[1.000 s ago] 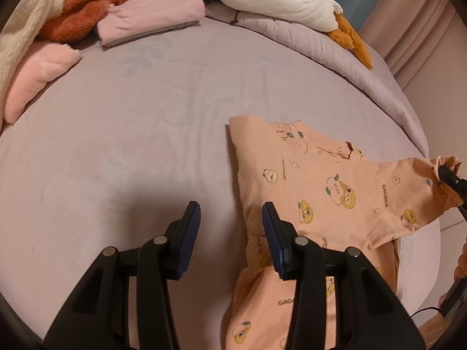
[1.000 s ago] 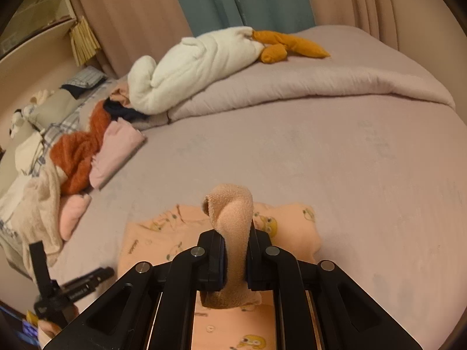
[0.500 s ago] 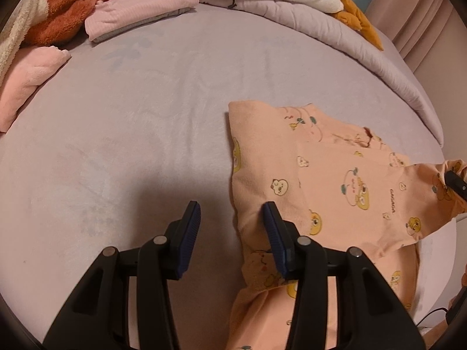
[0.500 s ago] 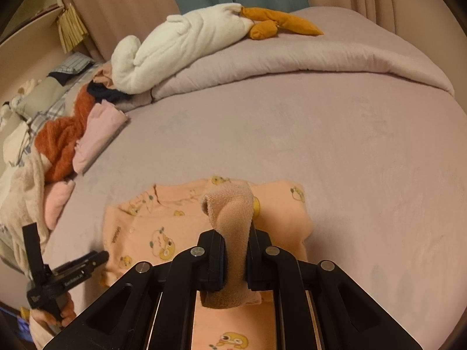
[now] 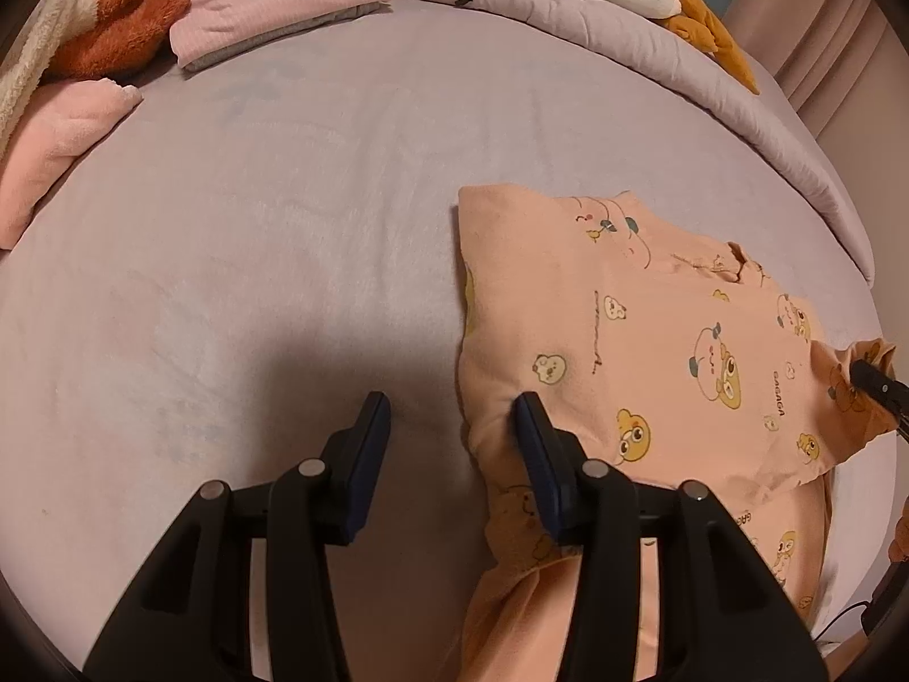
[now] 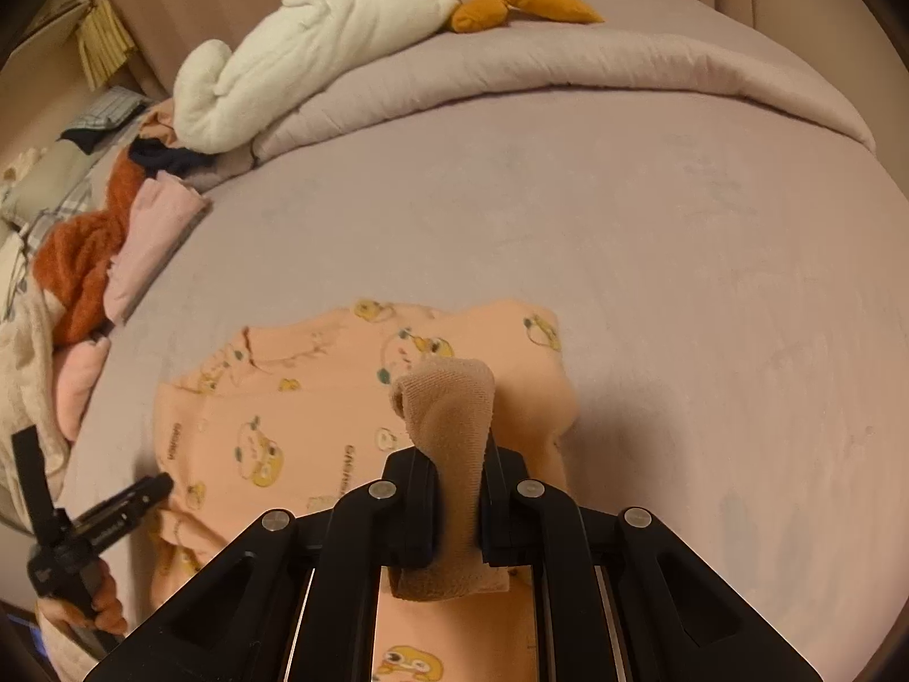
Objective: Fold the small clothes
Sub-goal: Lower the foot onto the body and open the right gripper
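Note:
A small peach shirt (image 5: pixel 653 352) with cartoon prints lies on the mauve bed sheet (image 5: pixel 255 284); it also shows in the right wrist view (image 6: pixel 295 398). My left gripper (image 5: pixel 451 420) is open, low over the sheet, its right finger (image 5: pixel 537 454) at the shirt's left edge. My right gripper (image 6: pixel 460 489) is shut on the shirt's ribbed sleeve cuff (image 6: pixel 449 415), held up over the shirt's body. The right gripper's tip shows at the far right of the left wrist view (image 5: pixel 872 381), with the sleeve stretched to it.
Folded pink clothes (image 5: pixel 284 17), a rust fluffy garment (image 5: pixel 130 5) and a pink fleece piece (image 5: pixel 57 136) lie at the sheet's far left. A white plush with orange feet (image 6: pixel 318 57) rests on the rolled duvet (image 6: pixel 568 74). The bed edge is close on the right.
My left gripper has moved forward along the shirt's left edge. My right gripper has carried the sleeve cuff further over the shirt's body.

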Tool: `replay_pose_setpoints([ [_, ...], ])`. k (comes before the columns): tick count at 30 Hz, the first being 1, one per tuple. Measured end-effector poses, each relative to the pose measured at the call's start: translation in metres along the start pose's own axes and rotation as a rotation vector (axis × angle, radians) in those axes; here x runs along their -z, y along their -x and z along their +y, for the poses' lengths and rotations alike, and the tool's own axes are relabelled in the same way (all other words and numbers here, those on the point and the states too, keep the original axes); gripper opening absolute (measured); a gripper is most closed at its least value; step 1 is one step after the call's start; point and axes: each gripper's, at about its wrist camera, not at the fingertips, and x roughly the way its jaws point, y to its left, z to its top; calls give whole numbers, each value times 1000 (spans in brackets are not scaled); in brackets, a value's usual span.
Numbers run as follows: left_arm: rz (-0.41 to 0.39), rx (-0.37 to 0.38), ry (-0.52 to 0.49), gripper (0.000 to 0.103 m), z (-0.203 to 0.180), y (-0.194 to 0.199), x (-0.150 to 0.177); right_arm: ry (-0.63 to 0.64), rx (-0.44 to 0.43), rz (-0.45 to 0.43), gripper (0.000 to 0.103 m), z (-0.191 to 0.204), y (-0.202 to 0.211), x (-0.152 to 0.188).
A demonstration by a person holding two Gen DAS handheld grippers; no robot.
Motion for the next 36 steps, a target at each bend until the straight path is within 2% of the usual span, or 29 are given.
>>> replay_pose_setpoints([
  [12, 0, 3, 1, 47, 1, 2, -2, -6, 51, 40, 13, -12, -6, -1],
  [17, -17, 2, -6, 44, -2, 11, 1, 3, 98, -48, 40, -26, 27, -4],
  [21, -37, 7, -20, 43, -8, 22, 2, -9, 119, -109, 44, -42, 58, -7],
  [26, -74, 26, -31, 44, -14, 40, 4, 5, 179, -175, 57, -56, 98, -8],
  [28, -82, 34, -38, 45, -16, 44, 4, 17, 205, -194, 58, -60, 111, -7],
  [30, -82, 42, -44, 45, -18, 46, 5, 32, 236, -218, 59, -66, 129, -6],
  [34, -61, 44, -47, 45, -21, 42, 10, 50, 304, -268, 71, -75, 154, -3],
  [36, -49, 45, -44, 45, -22, 40, 12, 62, 345, -283, 71, -81, 167, -3],
])
